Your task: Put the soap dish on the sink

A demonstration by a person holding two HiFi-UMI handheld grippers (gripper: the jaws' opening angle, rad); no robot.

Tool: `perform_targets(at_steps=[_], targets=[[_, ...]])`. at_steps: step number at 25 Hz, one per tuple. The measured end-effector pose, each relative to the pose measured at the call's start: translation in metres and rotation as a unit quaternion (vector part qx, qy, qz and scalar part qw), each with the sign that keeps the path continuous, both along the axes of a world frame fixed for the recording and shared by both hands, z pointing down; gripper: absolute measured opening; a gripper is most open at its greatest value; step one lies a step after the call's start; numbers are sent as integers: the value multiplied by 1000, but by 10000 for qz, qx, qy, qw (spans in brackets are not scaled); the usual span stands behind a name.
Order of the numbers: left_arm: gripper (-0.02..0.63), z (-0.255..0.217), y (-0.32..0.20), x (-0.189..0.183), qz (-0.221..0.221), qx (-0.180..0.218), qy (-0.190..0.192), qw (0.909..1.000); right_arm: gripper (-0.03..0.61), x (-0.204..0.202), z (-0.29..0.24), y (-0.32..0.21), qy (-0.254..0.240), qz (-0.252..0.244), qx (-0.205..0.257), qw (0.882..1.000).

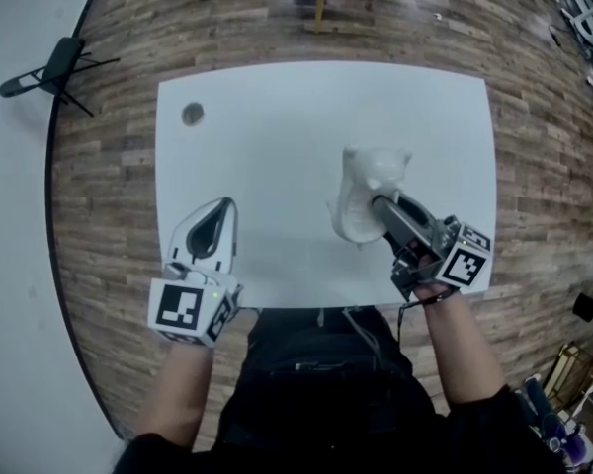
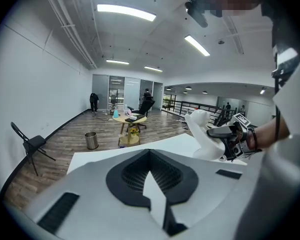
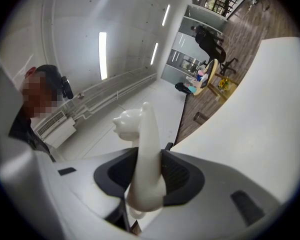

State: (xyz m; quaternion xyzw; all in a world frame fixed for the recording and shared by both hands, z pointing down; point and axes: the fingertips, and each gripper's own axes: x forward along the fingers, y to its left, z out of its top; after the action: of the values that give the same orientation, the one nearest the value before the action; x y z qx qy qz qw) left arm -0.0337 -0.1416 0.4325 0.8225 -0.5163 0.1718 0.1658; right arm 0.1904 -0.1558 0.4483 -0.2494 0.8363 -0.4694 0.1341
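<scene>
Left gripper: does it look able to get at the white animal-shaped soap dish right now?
Probably yes: only bare white table lies between the left gripper and the soap dish. But the right gripper is clamped on it, and the left jaws stand together, so they'd have to open first.

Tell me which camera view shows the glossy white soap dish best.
Head view: the glossy white soap dish shows most of its outline against the white table. Left gripper view shows it small and sideways; right gripper view, edge-on between the tongs of the right gripper.
</scene>
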Motion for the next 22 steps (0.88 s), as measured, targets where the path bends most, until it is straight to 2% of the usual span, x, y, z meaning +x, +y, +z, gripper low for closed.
perform_targets(at_steps=[15, 22], targets=[[-11, 25, 12, 20, 127, -367, -85, 9992, 141, 10, 29, 4, 33, 64, -241, 9997], [-11, 26, -15, 16, 123, -463, 20, 9989, 141, 7, 40, -14, 66, 124, -457, 9989]])
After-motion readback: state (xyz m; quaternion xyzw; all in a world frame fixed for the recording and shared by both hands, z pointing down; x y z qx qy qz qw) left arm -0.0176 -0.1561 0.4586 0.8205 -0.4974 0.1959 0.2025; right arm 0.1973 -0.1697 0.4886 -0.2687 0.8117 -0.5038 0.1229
